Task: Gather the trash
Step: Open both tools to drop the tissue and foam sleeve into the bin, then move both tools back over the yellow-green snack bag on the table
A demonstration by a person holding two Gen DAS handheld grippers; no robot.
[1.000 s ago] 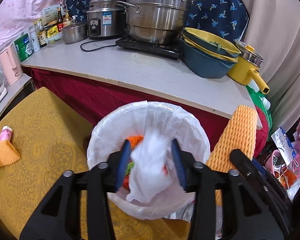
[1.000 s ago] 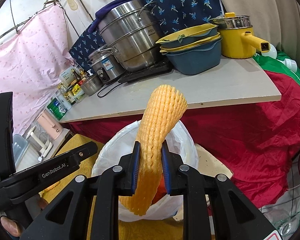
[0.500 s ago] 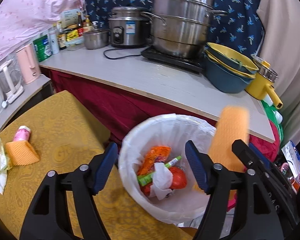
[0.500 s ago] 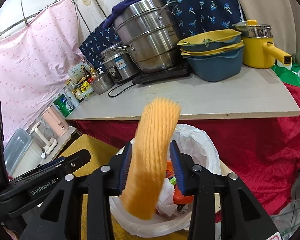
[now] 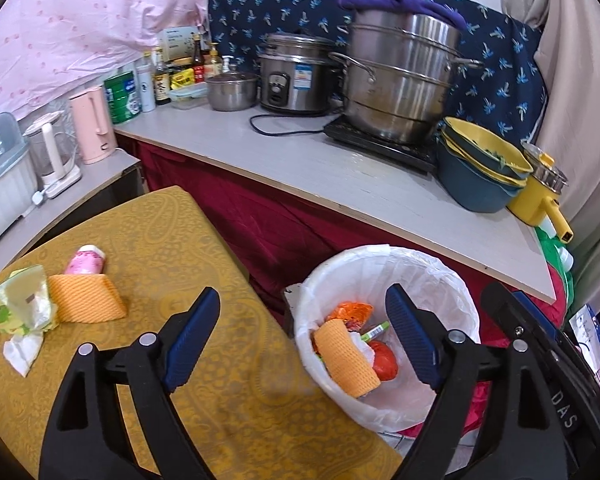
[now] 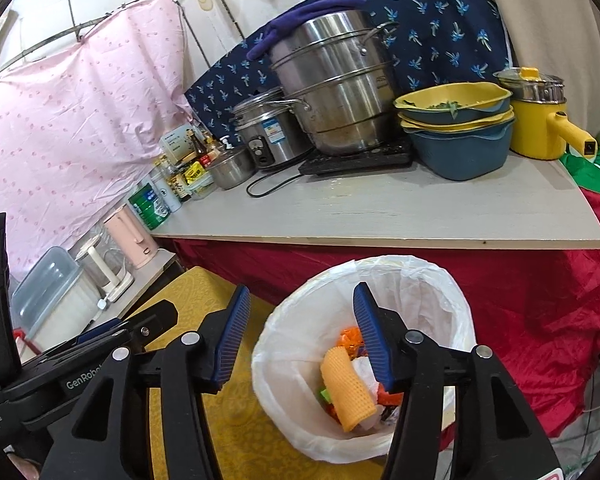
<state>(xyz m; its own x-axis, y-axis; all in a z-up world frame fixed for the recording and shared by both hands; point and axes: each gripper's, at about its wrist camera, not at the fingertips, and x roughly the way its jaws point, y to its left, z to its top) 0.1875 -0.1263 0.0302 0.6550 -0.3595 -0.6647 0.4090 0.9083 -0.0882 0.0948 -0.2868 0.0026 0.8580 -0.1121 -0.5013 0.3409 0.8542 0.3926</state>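
A white-lined trash bin (image 5: 452,280) stands beside the yellow table (image 5: 172,240); it also shows in the right wrist view (image 6: 456,300). An orange foam net (image 5: 346,358) lies inside on other trash, and shows in the right wrist view (image 6: 346,390) too. My left gripper (image 5: 300,336) is open and empty, above the table edge and bin. My right gripper (image 6: 300,332) is open and empty over the bin's rim. On the table lie a second orange foam net (image 5: 86,300), a pink bottle (image 5: 85,259), a green-yellow wrapper (image 5: 22,300) and a white tissue (image 5: 22,350).
A grey counter (image 5: 340,176) with a red skirt runs behind the bin, holding a steel steamer (image 5: 396,80), rice cooker (image 5: 294,76), blue and yellow bowls (image 5: 476,172), a yellow pot (image 5: 540,196) and bottles. A pink kettle (image 5: 92,124) stands at the left.
My left gripper opened and dropped the white plastic into the bin, then swung left. My right gripper opened and the orange foam net fell into the bin.
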